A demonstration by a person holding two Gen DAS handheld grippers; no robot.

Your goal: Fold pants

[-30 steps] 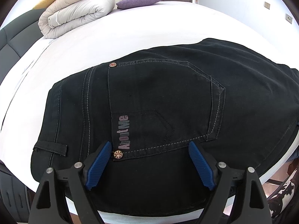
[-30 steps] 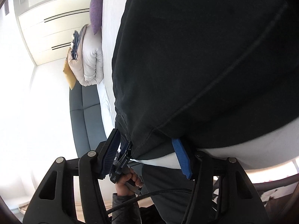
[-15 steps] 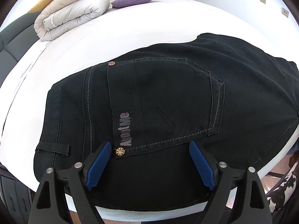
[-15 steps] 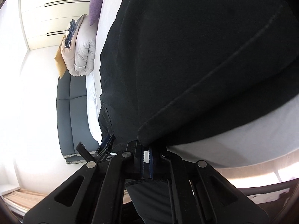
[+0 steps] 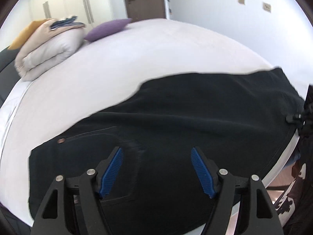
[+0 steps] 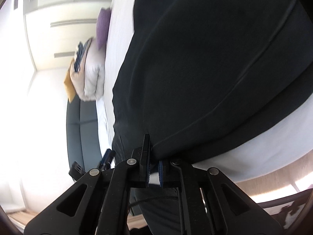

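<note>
**Kid:** Fingers (image 6: pixel 145 163) on the right gripper (image 6: pixel 154 171) pinch the pants (image 6: pixel 215 68) hem; the left gripper (image 5: pixel 156 170) has been closing, holding nothing.

**Helper:** Pants lie on the bed (image 5: pixel 156 58). Lift that hem slowly toward the waist.

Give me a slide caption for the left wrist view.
Open left tongs poised above black denim pants spread across a white bed.
</note>
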